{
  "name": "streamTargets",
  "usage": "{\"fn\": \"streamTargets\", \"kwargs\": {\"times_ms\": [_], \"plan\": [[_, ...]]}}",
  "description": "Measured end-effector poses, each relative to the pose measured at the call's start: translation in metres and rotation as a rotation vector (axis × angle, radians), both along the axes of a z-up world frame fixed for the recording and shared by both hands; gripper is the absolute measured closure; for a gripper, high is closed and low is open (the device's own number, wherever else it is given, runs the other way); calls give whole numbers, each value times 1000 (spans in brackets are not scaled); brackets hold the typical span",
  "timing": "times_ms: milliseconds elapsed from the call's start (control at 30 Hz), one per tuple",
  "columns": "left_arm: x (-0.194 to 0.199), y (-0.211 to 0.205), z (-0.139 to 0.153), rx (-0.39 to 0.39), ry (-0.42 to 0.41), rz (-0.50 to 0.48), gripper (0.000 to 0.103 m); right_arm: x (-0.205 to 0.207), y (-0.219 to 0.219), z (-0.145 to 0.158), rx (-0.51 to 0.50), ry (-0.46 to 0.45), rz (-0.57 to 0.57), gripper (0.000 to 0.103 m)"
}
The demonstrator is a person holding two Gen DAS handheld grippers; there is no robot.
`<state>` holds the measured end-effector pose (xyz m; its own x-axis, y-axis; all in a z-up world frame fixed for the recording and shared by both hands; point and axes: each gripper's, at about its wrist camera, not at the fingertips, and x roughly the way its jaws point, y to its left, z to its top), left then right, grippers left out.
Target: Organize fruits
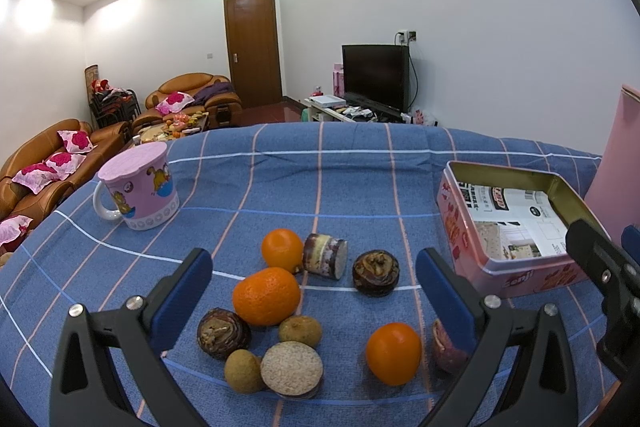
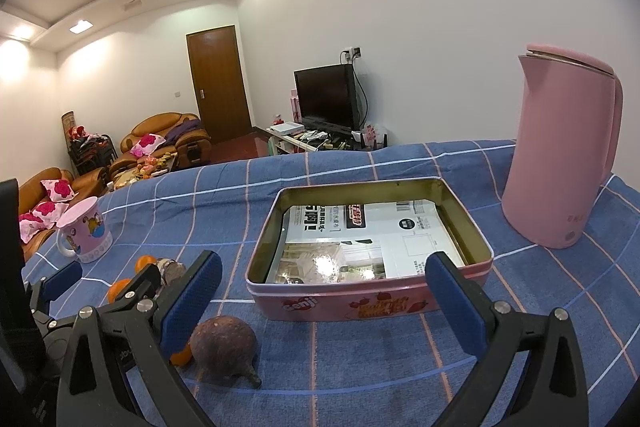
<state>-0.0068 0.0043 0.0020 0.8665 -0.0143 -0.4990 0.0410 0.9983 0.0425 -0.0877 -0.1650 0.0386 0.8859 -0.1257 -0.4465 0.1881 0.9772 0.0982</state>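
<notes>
Fruits lie on the blue checked cloth in the left wrist view: three oranges [image 1: 266, 295], dark mangosteens [image 1: 376, 272], two small brown longans [image 1: 300, 330] and cut pieces [image 1: 291, 367]. My left gripper [image 1: 314, 293] is open above them, holding nothing. The pink tin box [image 1: 472, 239] stands to their right, lined with printed paper. In the right wrist view my right gripper [image 2: 324, 301] is open and empty in front of the tin box [image 2: 360, 303]. A brown mangosteen [image 2: 223, 349] lies by its left finger.
A pink cartoon mug [image 1: 140, 187] stands at the cloth's back left. A tall pink kettle [image 2: 560, 155] stands at the right behind the tin. My left gripper [image 2: 60, 279] shows at the left edge of the right wrist view.
</notes>
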Motion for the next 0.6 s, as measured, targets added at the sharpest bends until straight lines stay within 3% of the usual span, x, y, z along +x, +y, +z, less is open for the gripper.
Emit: {"fn": "streamTargets", "kwargs": {"times_ms": [400,600], "plan": [[0,10,-4,-43,18,22,0,7,-2,-4,-46,12,50,1],[-6,24,-4,-53,49,41,0,18,-8,-9,-10,62,130,2]]}}
